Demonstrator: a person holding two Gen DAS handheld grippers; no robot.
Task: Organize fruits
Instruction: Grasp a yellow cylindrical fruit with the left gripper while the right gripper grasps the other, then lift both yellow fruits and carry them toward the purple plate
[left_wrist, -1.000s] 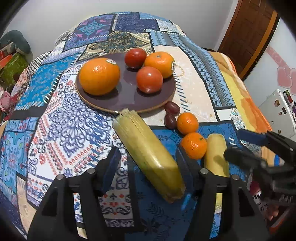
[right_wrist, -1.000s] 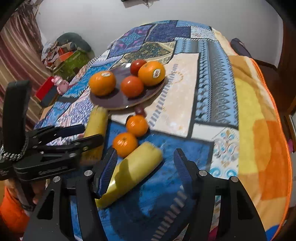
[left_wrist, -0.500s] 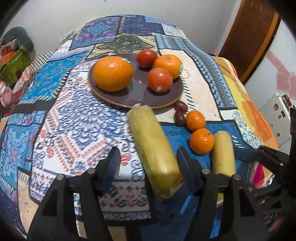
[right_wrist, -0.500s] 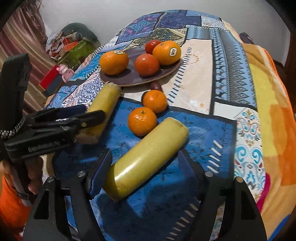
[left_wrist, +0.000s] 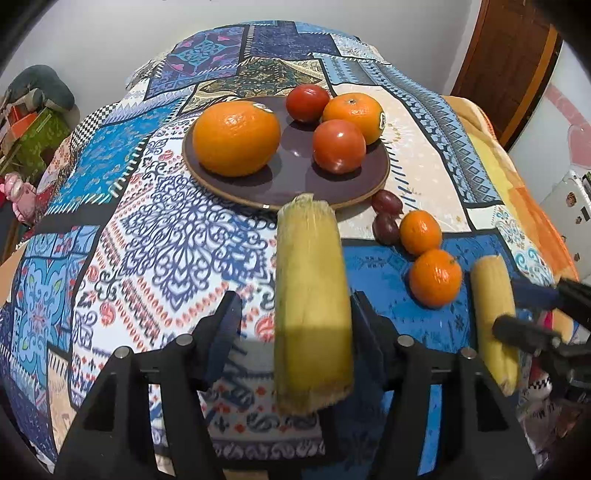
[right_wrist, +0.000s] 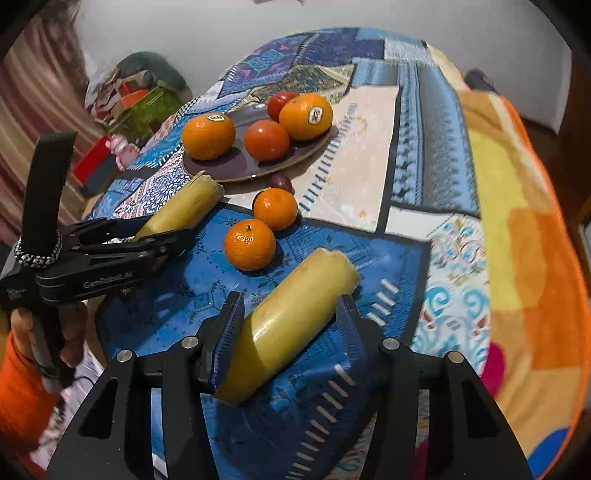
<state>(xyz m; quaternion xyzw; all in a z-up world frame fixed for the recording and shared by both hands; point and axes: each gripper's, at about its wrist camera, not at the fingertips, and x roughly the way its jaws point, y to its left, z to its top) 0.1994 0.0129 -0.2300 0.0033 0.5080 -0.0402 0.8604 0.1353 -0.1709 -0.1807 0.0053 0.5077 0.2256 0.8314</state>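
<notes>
Both claws straddle yellow stalks on the bed quilt (left_wrist: 147, 229).
Left claw (left_wrist: 295, 325) open around left stalk (left_wrist: 310, 295), right finger touching; right claw (right_wrist: 288, 321) open around right stalk (right_wrist: 291, 321); plate (left_wrist: 295, 181) of oranges beyond.

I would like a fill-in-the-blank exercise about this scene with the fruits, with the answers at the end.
1. The plate holds ___ round fruits.
2. Two small mandarins lie ___ the plate, on the cloth.
3. Between the fingers of each tool lies a long ___ stalk.
4. The two dark grapes lie between the plate and the ___.

Answers: four; outside; yellow; mandarins
</notes>
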